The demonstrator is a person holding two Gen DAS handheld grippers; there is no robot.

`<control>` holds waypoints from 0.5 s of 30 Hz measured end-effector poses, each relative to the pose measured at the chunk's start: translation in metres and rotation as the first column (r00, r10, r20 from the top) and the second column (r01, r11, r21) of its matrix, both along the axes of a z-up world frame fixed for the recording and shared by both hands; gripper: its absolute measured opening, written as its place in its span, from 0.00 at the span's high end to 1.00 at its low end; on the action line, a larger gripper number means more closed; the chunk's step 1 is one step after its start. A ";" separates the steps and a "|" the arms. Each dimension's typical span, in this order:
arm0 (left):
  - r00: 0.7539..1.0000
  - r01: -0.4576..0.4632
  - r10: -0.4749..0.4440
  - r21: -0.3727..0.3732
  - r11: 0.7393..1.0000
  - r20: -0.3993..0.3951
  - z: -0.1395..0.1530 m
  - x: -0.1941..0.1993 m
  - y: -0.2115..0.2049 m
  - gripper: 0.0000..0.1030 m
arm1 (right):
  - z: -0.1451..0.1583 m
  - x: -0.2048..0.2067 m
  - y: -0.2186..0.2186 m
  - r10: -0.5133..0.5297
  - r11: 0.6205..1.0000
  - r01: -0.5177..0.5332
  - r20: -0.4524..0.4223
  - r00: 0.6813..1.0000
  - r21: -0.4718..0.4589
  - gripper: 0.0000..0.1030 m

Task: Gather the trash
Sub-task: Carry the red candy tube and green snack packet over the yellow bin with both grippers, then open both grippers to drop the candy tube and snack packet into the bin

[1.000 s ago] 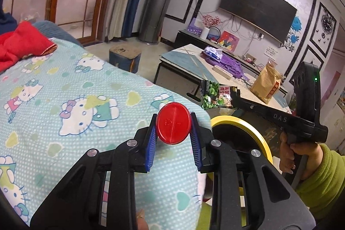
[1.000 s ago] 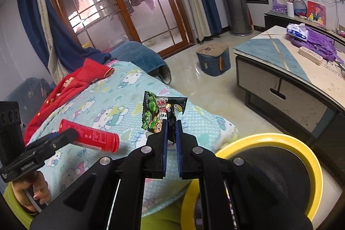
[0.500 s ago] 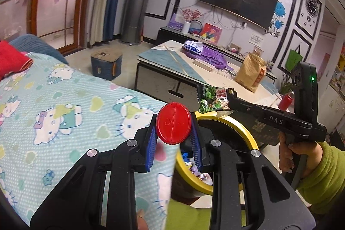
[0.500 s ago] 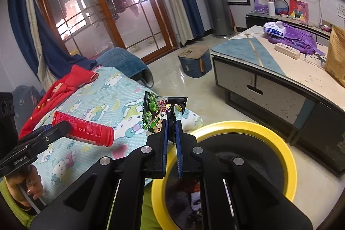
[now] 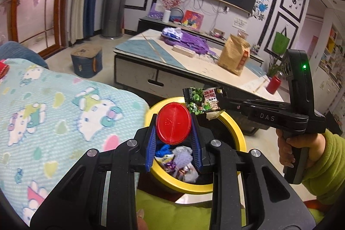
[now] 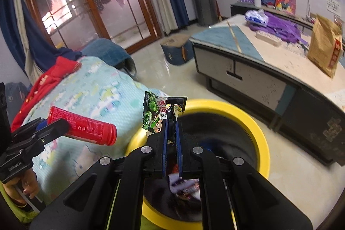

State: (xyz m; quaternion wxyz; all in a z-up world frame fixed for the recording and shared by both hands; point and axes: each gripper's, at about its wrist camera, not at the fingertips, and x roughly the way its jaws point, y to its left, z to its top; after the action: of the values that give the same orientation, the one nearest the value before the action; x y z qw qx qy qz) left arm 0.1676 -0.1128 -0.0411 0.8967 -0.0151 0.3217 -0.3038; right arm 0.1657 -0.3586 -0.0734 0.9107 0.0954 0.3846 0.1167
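Left wrist view: left gripper (image 5: 173, 133) clamped on red bottle (image 5: 173, 123), held above yellow-rimmed bin (image 5: 236, 133); snack wrapper (image 5: 202, 103) pinched over the bin's far rim.

Right wrist view: right gripper (image 6: 171, 137) closed on snack wrapper (image 6: 160, 112) over the bin (image 6: 262, 141); red bottle (image 6: 83, 126) hung just left of the bin's rim, above Hello Kitty blanket (image 6: 97, 89).

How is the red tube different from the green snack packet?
The red tube is a stiff round cylinder, while the green snack packet is flat and crinkly. The tube is plain red with small print; the packet has cartoon pictures. The left gripper squeezes the tube with its jaws spread wide; the right gripper pinches the packet with jaws nearly together. Both are held over the yellow-rimmed bin.
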 end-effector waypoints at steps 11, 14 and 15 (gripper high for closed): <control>0.997 0.068 -0.065 0.056 0.996 -0.043 -0.025 0.003 -0.039 0.79 | -0.032 -0.014 -0.031 -0.073 0.996 0.078 -0.125 0.989 0.032 0.74; 0.997 0.057 -0.054 0.068 0.996 -0.053 -0.028 0.004 -0.040 0.77 | -0.033 -0.018 -0.035 -0.091 0.995 0.096 -0.122 0.988 0.036 0.56; 0.998 0.051 -0.048 0.071 0.996 -0.052 -0.029 0.003 -0.038 0.68 | -0.032 -0.019 -0.035 -0.097 0.994 0.102 -0.121 0.988 0.032 0.51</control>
State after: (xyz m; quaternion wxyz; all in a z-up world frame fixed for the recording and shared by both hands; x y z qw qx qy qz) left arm 0.1709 -0.1510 -0.0701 0.8805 0.0176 0.3551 -0.3136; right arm 0.1463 -0.3933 -0.1054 0.8888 0.1383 0.4308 0.0725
